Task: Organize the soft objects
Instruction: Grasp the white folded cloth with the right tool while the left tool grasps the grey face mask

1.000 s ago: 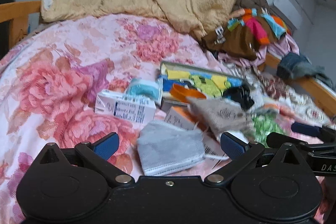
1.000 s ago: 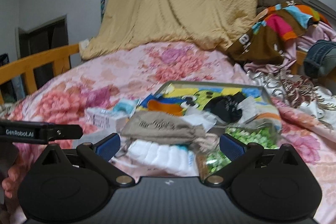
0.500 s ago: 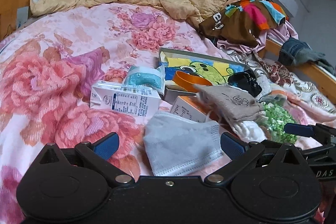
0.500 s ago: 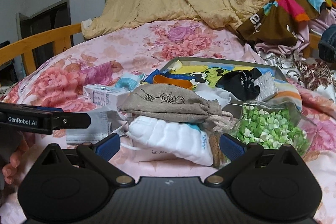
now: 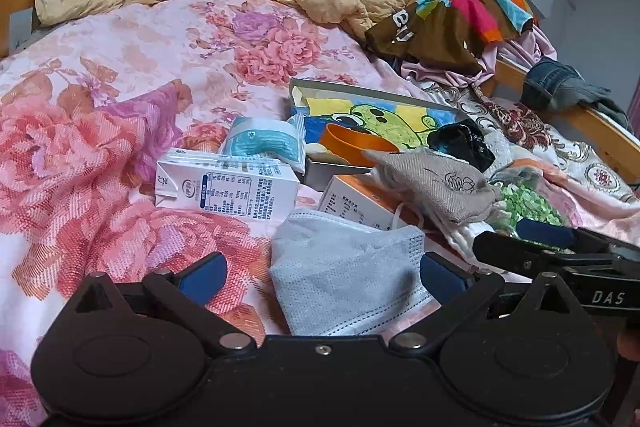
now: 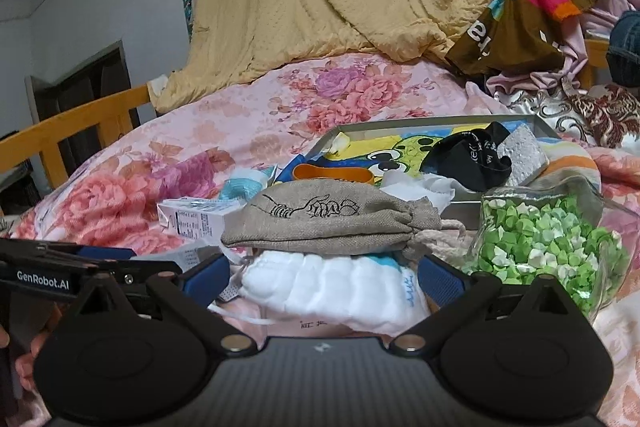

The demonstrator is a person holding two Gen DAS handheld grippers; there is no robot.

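Both grippers closing in on the clutter on the floral bed; nothing grasped yet.

Over the last second both views have drawn nearer the pile, so a first pickup looks imminent. The left gripper is spread wide, empty, straddling the grey face mask lying on the bedspread. The right gripper is equally wide, empty, flanking the white folded cloth under the burlap pouch.
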